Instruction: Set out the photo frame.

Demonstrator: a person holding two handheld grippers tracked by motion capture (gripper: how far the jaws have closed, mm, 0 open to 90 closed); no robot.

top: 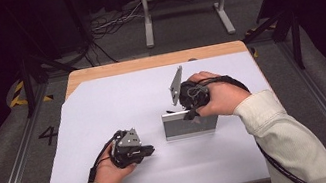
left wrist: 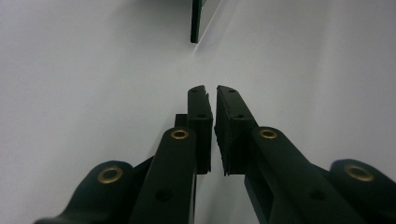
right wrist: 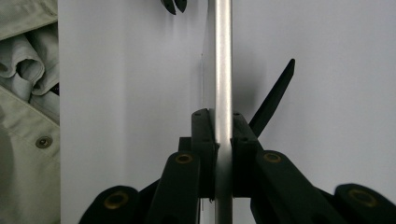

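Right gripper view looks straight down the thin edge of a silver metal plate (right wrist: 223, 70), and the two black jaws of the right gripper (right wrist: 223, 122) press on it from both sides, pinching it tight. A thin black prop (right wrist: 273, 98) leans out from the plate on one side, like the leg of a little stand.

From the high view, the plate (top: 190, 123) stands on its long edge near the middle of the white sheet (top: 103, 107) that covers the wooden table (top: 155, 61). The right gripper (top: 192, 113) comes down on its top edge, held by the person's right hand (top: 220, 96).

Off to the left, well apart from the plate, the left gripper (top: 148, 150) rests low over the white sheet in the left hand (top: 108, 168). In the left gripper view, its jaws are almost together with only a thin gap, and nothing is between them (left wrist: 211, 93). One end of the plate (left wrist: 196, 21) peeks in at the top, far ahead.

I think the step now is setting the plate down or standing it up. To do it well, keep the pinch firm and straight, so the plate does not tip. Move slowly, and let go only when the plate and its prop sit steady. The left gripper could come closer to help hold it.
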